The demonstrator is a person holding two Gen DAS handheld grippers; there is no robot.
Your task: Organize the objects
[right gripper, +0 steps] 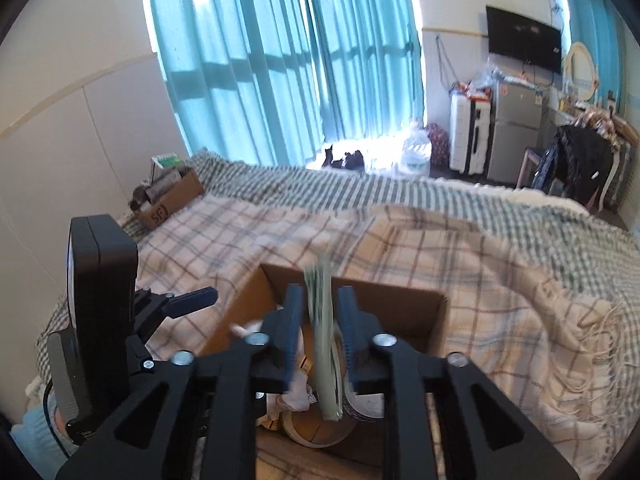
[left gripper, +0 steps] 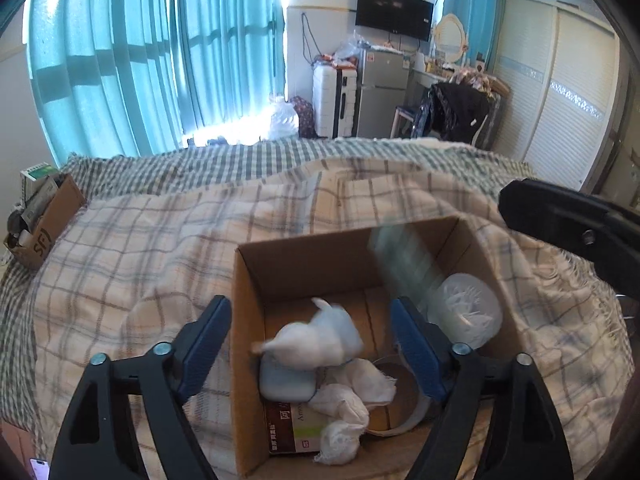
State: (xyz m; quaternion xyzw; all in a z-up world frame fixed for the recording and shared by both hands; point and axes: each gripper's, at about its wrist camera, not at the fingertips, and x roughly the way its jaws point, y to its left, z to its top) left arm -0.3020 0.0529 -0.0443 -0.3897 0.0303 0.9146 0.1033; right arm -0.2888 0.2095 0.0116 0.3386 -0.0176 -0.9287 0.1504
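Note:
An open cardboard box [left gripper: 280, 264] sits on the plaid bed cover. Inside lie white cloth bundles [left gripper: 344, 400], a pale blue case [left gripper: 286, 384], a medicine box [left gripper: 296, 428], a roll of tape [left gripper: 404, 412] and a frosted plastic lid [left gripper: 468, 308]. A white cloth bundle [left gripper: 316, 340], blurred, is between the fingers of my open left gripper [left gripper: 312, 344] over the box. A flat greenish packet [right gripper: 324, 340], blurred by motion, stands between the fingers of my right gripper [right gripper: 320, 308], which are slightly apart from it; it also shows in the left wrist view [left gripper: 404, 268].
A second cardboard box [left gripper: 44, 216] with small items stands at the bed's far left edge. Behind the bed are teal curtains, a white suitcase [left gripper: 334, 100], a grey fridge [left gripper: 380, 92] and a chair with dark clothes [left gripper: 456, 112].

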